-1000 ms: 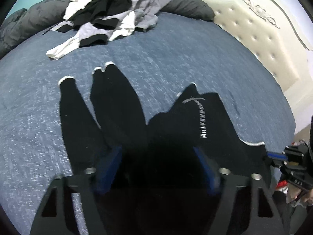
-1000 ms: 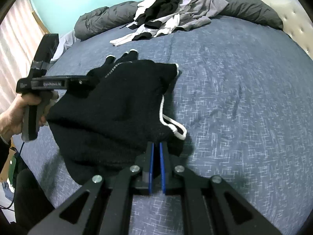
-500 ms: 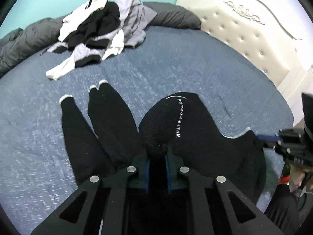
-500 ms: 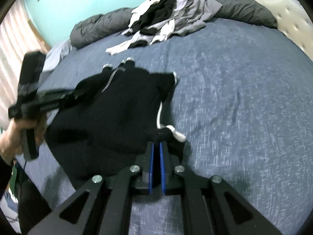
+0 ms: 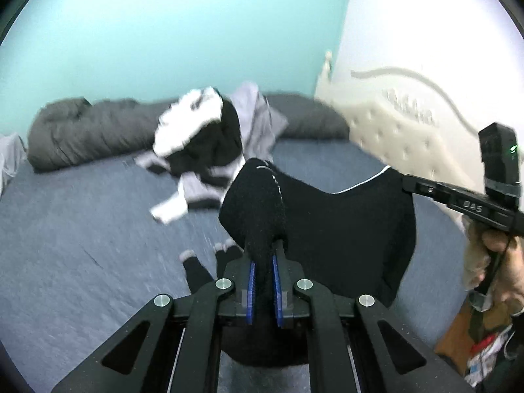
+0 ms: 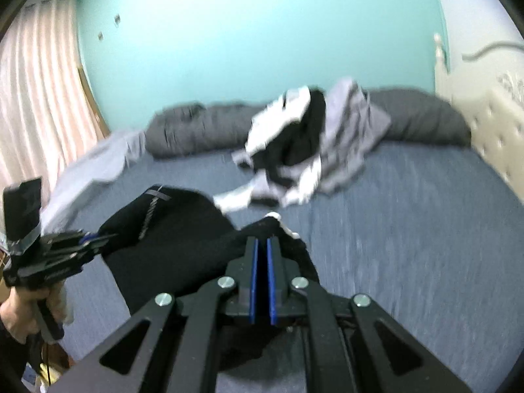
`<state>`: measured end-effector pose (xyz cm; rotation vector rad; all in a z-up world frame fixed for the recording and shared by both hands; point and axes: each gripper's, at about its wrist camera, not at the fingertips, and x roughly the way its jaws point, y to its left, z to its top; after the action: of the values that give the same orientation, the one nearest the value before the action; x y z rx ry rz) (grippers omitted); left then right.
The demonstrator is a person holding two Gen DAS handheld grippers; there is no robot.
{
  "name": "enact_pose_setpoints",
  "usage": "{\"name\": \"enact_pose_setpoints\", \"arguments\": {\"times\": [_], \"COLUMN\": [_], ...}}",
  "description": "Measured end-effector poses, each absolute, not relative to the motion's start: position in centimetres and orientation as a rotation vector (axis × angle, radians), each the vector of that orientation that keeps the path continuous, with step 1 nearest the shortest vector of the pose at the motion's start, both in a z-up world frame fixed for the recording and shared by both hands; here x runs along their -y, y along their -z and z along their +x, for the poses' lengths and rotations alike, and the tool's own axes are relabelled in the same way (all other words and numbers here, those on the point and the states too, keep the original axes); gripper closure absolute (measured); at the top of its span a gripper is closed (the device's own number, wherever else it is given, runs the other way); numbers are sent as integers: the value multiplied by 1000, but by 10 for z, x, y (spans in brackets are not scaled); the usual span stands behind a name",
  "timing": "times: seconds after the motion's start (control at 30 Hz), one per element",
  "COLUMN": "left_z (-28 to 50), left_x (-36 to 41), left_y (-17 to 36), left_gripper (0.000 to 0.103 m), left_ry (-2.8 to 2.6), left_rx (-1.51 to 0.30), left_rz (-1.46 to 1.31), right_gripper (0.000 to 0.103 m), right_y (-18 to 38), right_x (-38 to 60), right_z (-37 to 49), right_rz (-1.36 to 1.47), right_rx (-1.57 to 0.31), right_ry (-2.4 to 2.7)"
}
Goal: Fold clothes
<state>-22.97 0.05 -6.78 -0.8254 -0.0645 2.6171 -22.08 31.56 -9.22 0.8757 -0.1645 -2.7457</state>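
Left gripper (image 5: pixel 262 267): jaws clamp black garment (image 5: pixel 344 229)
Right gripper (image 6: pixel 262 255): jaws pinch its edge
Garment: above the bed (image 5: pixel 82 229)

Black pants (image 5: pixel 344 229) lifted off bed (image 5: pixel 82 245); left tongs (image 5: pixel 262 273) newly clamped.

The black garment (image 5: pixel 344 229) is matt, slightly fuzzy knit cloth. The bed (image 5: pixel 82 229) is covered in flecked blue woven fabric. The left gripper (image 5: pixel 262 281) is matt black plastic with bright metal screws and ribbed blue pads. The headboard (image 5: pixel 402 137) looks smooth, tufted and padded.
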Motion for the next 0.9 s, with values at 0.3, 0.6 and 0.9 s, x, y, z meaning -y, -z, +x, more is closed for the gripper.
{"name": "enact_pose_setpoints", "arguments": {"times": [0.3, 0.6, 0.9], "left_z": [-193, -210, -249], "left_x": [37, 30, 6], "left_y": [-76, -8, 124], "left_gripper": [103, 103, 98], "left_ry": [-2734, -2679, -2584], "left_rx": [139, 159, 153], "left_rz": [-522, -773, -1070], "right_gripper": [98, 98, 98], "right_y": [-70, -41, 104], "right_x": [-283, -271, -310], "right_z": [-233, -249, -228], "right_rz": [542, 732, 929], "right_rx": [65, -84, -44], "right_ry": [2783, 2751, 2630]}}
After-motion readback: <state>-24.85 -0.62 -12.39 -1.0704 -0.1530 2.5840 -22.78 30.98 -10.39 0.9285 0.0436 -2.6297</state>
